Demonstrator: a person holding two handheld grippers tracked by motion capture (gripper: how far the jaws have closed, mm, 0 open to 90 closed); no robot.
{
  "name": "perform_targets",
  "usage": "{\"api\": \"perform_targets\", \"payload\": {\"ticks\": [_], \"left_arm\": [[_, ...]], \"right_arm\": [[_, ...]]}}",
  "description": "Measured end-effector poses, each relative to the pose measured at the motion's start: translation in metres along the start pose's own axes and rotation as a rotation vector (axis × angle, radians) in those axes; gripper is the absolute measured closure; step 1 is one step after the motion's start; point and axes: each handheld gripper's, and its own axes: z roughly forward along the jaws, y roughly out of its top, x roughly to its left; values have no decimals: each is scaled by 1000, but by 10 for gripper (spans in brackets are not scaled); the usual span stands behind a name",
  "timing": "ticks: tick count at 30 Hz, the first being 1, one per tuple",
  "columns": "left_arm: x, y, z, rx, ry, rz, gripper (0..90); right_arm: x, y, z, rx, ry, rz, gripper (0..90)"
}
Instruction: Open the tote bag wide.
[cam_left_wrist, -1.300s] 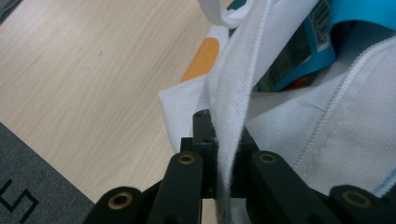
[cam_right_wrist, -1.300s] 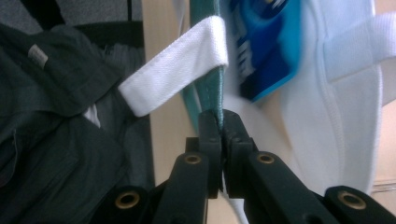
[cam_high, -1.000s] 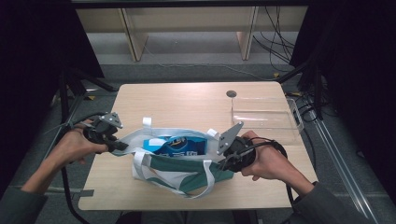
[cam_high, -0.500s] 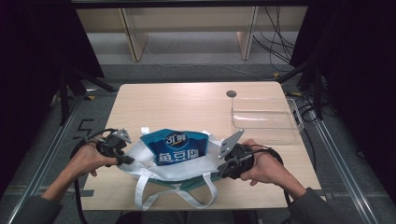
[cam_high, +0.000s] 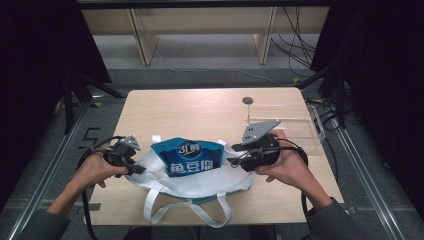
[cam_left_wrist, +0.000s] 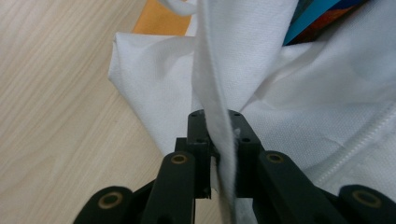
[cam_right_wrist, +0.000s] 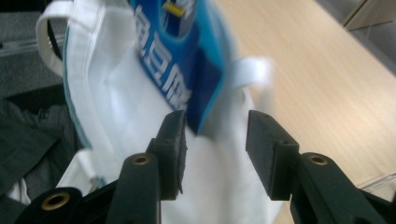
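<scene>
White bag (cam_high: 195, 182): lower centre of the table (cam_high: 200, 107), blue packet (cam_high: 189, 157) lying across it. Left gripper (cam_high: 141, 170) pinches its strap (cam_left_wrist: 212, 100) at left. Right gripper (cam_high: 235, 161), jaws just opening and empty, sits right; packet edge (cam_right_wrist: 196, 88) directly ahead.

White tote bag (cam_high: 192, 185) (straps trailing) lies flat on the table, blue packet (cam_high: 188, 157) inside.

blue packet (cam_high: 189, 159), white Chinese lettering (top characters unclear), "3" legible
</scene>
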Motion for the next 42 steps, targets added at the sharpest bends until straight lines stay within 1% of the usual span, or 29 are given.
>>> {"api": "perform_targets", "payload": {"ticks": [1,3,4,5,7,8,9,11,12,13,14,15,17,18,19,20,21,23,25,26,27,28,30,31,34,37,40,41,42], "left_arm": [[0,1,-1,2,4,3,812],[0,2,-1,-5,3,5,812],[0,2,-1,-7,5,10,812],[0,3,-1,-4,9,13,812],[0,3,0,-2,10,12,817],[0,2,0,-5,11,12,825],[0,3,0,-6,15,14,832],[2,3,0,-12,7,6,843],[4,2,1,-20,9,5,846],[6,2,2,-23,8,-12,851],[9,2,4,-27,0,-8,854],[12,1,6,-26,1,-21,856],[15,0,17,-22,-4,-34,859],[16,-1,23,-13,-5,-46,860],[18,-2,28,13,-7,-28,860],[18,-3,35,32,-14,-41,860],[19,-4,42,46,-24,-36,861],[22,-7,54,47,-33,-51,861],[23,-11,63,29,-39,-86,861],[23,-12,65,18,-49,-105,862],[26,-13,65,23,-51,-83,862],[25,-14,66,20,-46,-101,862],[22,-15,68,14,-31,-109,862],[22,-15,69,23,-29,-96,862],[20,-16,72,15,-21,-106,862],[24,-19,77,4,-31,-120,862],[27,-18,80,-9,-21,-127,862],[29,-18,80,-7,-9,-118,862],[31,-17,81,-16,-9,-120,862]], "right_arm": [[-1,1,-2,7,0,14,582],[-3,1,0,55,14,24,574],[-2,-1,3,105,14,47,577],[-2,-3,7,141,15,40,614],[-4,-8,16,187,-2,4,759],[-7,-11,20,190,-11,-9,838],[-10,-13,21,185,-19,-14,868],[-19,-16,24,172,-38,1,882],[-23,-18,25,175,-48,23,884],[-26,-21,28,187,-79,62,886],[-30,-24,33,197,-92,66,886],[-37,-28,39,187,-98,51,886],[-42,-37,53,202,-112,83,886],[-43,-41,61,219,-108,82,886],[-44,-47,69,233,-110,81,886],[-43,-52,77,250,-101,91,886],[-43,-57,83,275,-99,106,886],[-43,-68,97,292,-93,118,886],[-42,-77,105,293,-83,145,886],[-42,-80,108,287,-81,149,886],[-42,-83,109,287,-75,152,886],[-42,-85,111,285,-76,158,886],[-40,-87,113,292,-70,169,887],[-41,-88,115,292,-74,166,887],[-42,-92,122,303,-61,185,888],[-45,-93,126,302,-51,203,889],[-49,-93,129,296,-58,214,889],[-50,-93,130,289,-64,216,889],[-52,-93,131,288,-66,231,888]]}}
